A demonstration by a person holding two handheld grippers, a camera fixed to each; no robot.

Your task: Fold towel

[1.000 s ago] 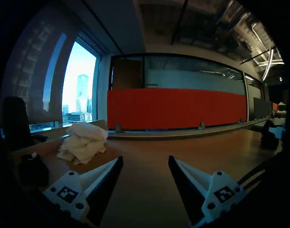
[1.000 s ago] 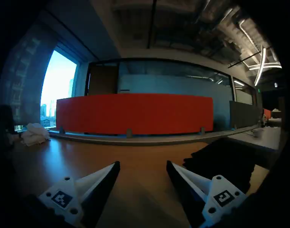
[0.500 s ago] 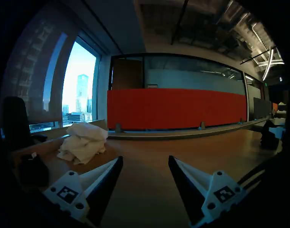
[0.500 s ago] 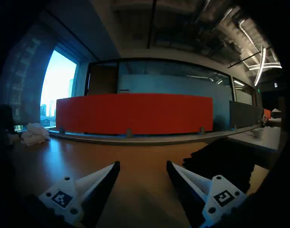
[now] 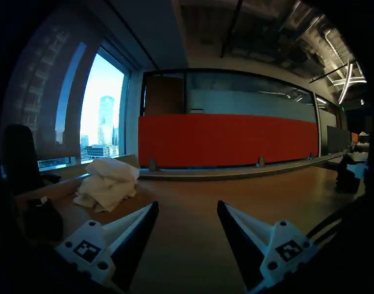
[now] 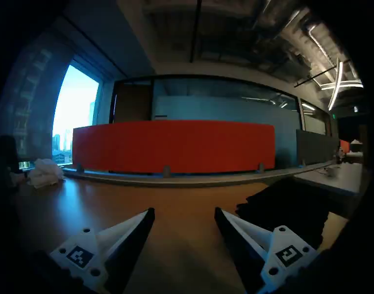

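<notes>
Jaws on your left gripper stand wide apart with nothing between them, the two white fingers reaching up from the bottom of the left gripper view, low over the wooden table. Your towel, white and crumpled into a loose heap, lies on that table at the left of the frame, beyond your left finger and clear of it, below the bright window. A dark lump sits at the lower left edge, too dim for you to identify, and a dark office chair stands at the far left. A red partition runs across the middle of the frame behind the table. In the right gripper view, your right gripper is likewise spread and empty, low over the table. There you see the towel as a small white heap at the far left edge, well apart from the fingers. A stack of black folded cloth lies on the table at the lower right, just beyond your right finger.
</notes>
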